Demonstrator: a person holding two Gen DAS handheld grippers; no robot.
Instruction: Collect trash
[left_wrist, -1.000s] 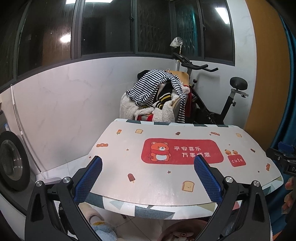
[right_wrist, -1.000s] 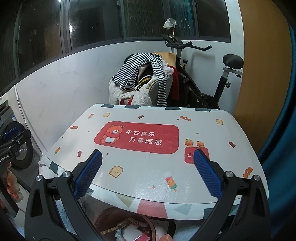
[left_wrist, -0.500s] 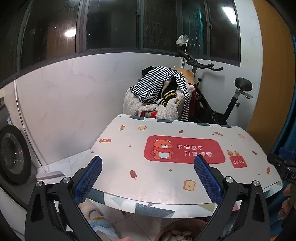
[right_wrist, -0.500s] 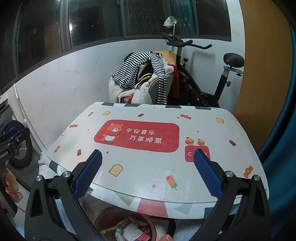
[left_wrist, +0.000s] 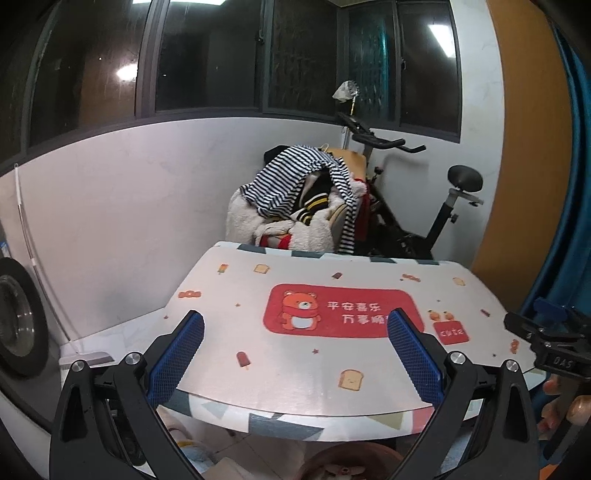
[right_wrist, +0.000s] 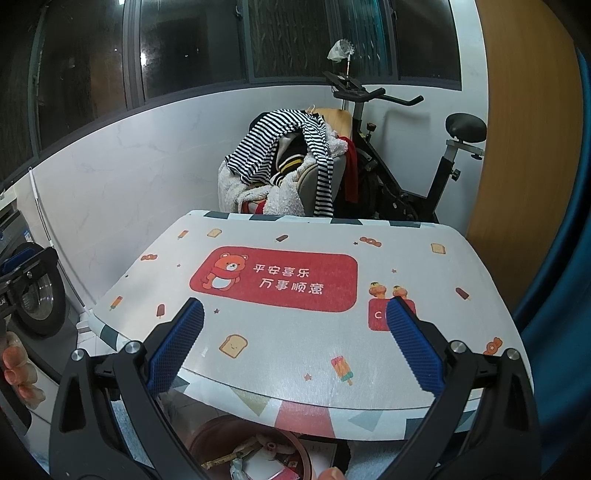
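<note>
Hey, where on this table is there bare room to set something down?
The whole tabletop is bare: nothing stands on it from the red bear print to the edges. Beyond the far edge, the clothes pile and exercise bike crowd it. Underneath, the trash basin already holds trash.

Left wrist view: set low at the near edge of the table (left_wrist: 258, 325), facing forward between its own blue-padded fingers (left_wrist: 177, 362) across the tabletop toward the clothes pile (left_wrist: 295, 206), exercise bike (left_wrist: 424, 206) and dark windows (left_wrist: 207, 55). Right wrist view: same forward heading from a station further right and slightly higher over the near edge, taking in the bin (right_wrist: 251, 446) under the table. Shared field: tabletop with red bear panel (right_wrist: 273, 278), clothes pile, bike, windows; each view catches the other gripper at its side margin.
</note>
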